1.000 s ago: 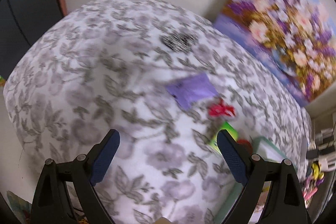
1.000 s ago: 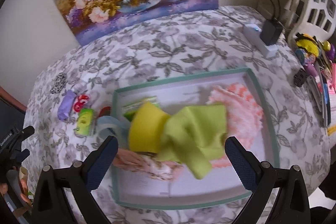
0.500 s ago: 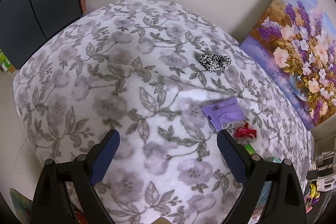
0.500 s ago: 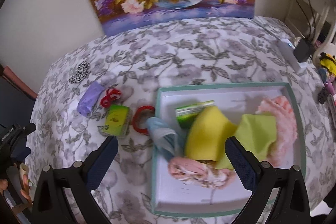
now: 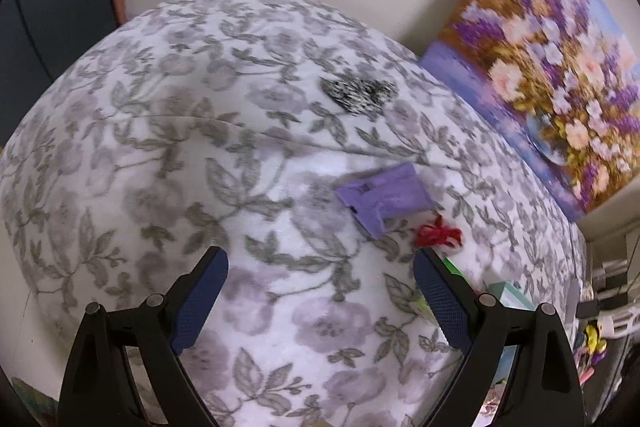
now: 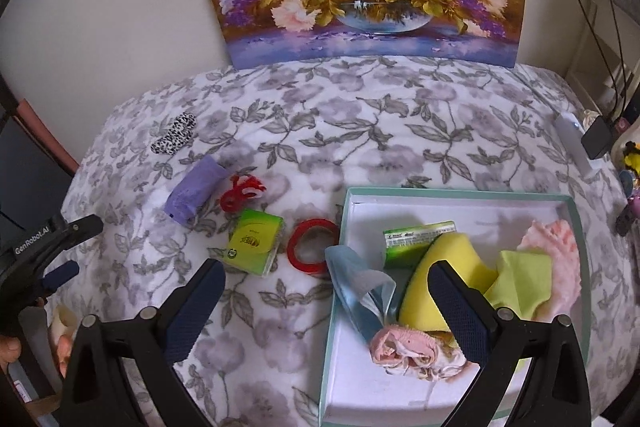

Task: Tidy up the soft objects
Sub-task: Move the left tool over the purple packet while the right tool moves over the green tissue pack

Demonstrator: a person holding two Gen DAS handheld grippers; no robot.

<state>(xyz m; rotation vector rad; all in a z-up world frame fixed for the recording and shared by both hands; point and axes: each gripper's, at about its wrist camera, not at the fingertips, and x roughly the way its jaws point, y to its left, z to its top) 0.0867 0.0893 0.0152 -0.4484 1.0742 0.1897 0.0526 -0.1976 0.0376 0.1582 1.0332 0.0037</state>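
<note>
Between our right gripper's (image 6: 326, 301) wide, empty fingers sits the teal-rimmed box (image 6: 456, 191), holding a pink cloth (image 6: 404, 347), yellow sponge (image 6: 444, 275) and green cloth (image 6: 520, 279). Beyond our left gripper's (image 5: 320, 295) spread, empty fingers lie a purple pouch (image 5: 384, 197), then a spotted scrunchie (image 5: 358, 93).

Your bench cloth (image 6: 360, 131) is white with grey leaves and pale purple flowers. You can see a black-and-white spotty scrunchie (image 6: 175, 133), a purple pouch (image 6: 194, 189), a red bow (image 6: 240, 191), a green tissue pack (image 6: 255, 241) and a red ring (image 6: 312, 247). The box (image 6: 452, 194) has a teal rim. Inside are a yellow sponge (image 6: 440, 267), a lime cloth (image 6: 518, 279) and a pink cloth (image 6: 558, 243).
</note>
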